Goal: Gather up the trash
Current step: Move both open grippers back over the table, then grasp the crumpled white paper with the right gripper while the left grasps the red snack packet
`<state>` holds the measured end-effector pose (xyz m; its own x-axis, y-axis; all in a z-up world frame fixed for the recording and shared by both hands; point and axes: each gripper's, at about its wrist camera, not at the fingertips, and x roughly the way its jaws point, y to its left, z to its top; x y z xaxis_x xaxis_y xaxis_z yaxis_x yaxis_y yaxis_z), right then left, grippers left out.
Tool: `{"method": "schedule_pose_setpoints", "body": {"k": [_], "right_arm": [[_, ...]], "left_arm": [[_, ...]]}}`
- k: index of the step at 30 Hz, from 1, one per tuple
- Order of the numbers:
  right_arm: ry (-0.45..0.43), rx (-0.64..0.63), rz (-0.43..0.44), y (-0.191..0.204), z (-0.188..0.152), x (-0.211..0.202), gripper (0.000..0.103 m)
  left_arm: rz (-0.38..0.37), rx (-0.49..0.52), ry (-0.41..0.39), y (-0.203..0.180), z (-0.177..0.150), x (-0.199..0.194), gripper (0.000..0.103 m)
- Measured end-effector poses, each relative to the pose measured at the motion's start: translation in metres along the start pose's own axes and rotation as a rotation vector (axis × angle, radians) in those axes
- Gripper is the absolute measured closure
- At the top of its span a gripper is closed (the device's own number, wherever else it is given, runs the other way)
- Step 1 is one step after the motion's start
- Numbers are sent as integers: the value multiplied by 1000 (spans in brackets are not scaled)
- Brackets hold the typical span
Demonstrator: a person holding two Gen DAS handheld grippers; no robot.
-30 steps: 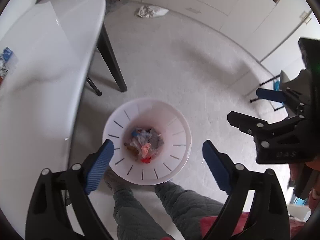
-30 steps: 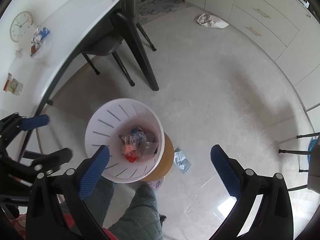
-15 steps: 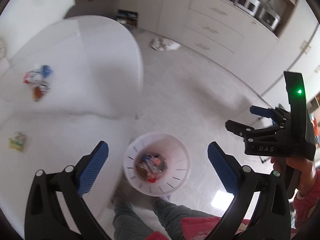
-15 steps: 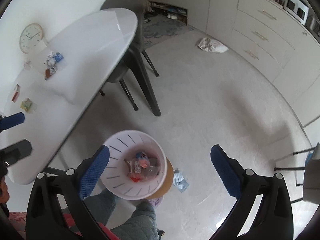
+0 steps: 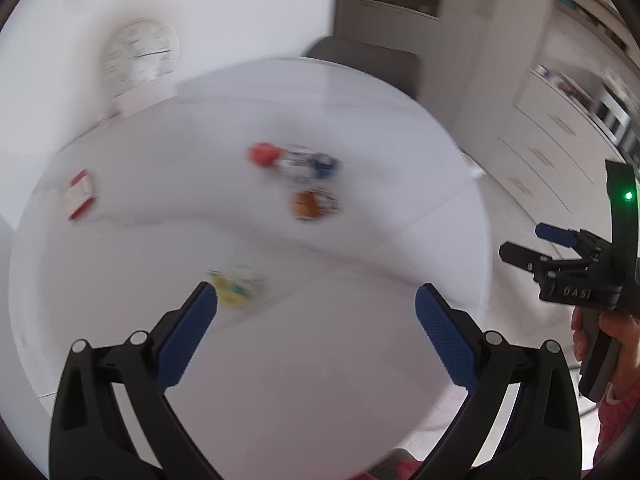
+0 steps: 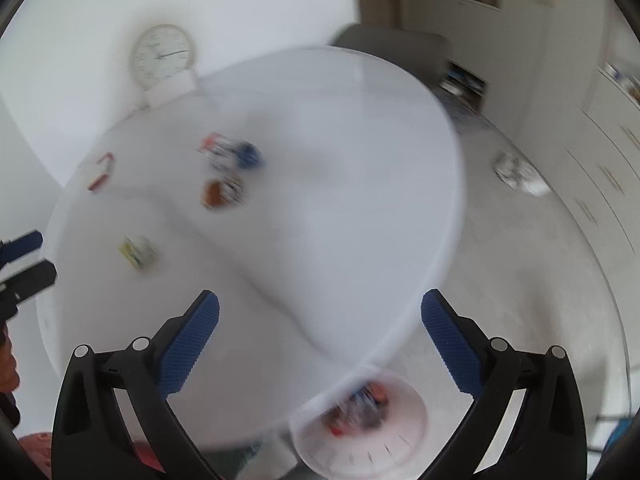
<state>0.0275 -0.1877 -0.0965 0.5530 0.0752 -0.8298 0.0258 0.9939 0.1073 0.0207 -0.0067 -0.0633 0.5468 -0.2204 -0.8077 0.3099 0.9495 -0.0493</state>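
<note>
Hovering spread and empty over the white table (image 5: 360,360), the left gripper (image 5: 316,312) and right gripper (image 6: 320,316) hold nothing. Some trash lies in the bin (image 6: 408,432) below the right claw; a yellow wrapper (image 5: 236,288) just ahead of the left claw and farther scraps remain.

The left claw (image 5: 316,300) is gaping wide with nothing between its blue pads, its jaws having just been opening. The right claw (image 6: 320,306) is likewise spread and empty, a hand (image 5: 600,332) gripping its handle.
</note>
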Motion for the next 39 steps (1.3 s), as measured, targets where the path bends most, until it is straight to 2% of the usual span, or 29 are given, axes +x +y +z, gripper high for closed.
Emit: {"method": "schedule_pose_setpoints", "body": {"k": [6, 12, 19, 21, 22, 25, 26, 29, 34, 39], "right_arm": [[30, -127, 71, 73, 76, 72, 3], [90, -330, 55, 118, 129, 151, 3], [198, -556, 14, 140, 148, 227, 3], [220, -608, 0, 142, 147, 239, 8], [232, -626, -3, 145, 148, 244, 11], [274, -655, 6, 146, 147, 255, 31], [284, -655, 13, 145, 147, 256, 42], [287, -650, 34, 144, 149, 254, 51], [255, -582, 86, 138, 161, 239, 54], [149, -397, 112, 107, 175, 195, 54]], "left_arm": [[34, -79, -3, 77, 24, 13, 8], [35, -86, 15, 125, 39, 35, 8], [19, -98, 45, 160, 53, 73, 8], [18, -103, 55, 167, 58, 85, 8], [13, -108, 61, 170, 61, 90, 8], [7, -115, 67, 174, 69, 103, 8], [8, -117, 70, 173, 72, 106, 8], [-6, -141, 74, 172, 80, 114, 8], [-25, -206, 96, 164, 103, 129, 8], [-50, -326, 133, 152, 135, 156, 8]]}}
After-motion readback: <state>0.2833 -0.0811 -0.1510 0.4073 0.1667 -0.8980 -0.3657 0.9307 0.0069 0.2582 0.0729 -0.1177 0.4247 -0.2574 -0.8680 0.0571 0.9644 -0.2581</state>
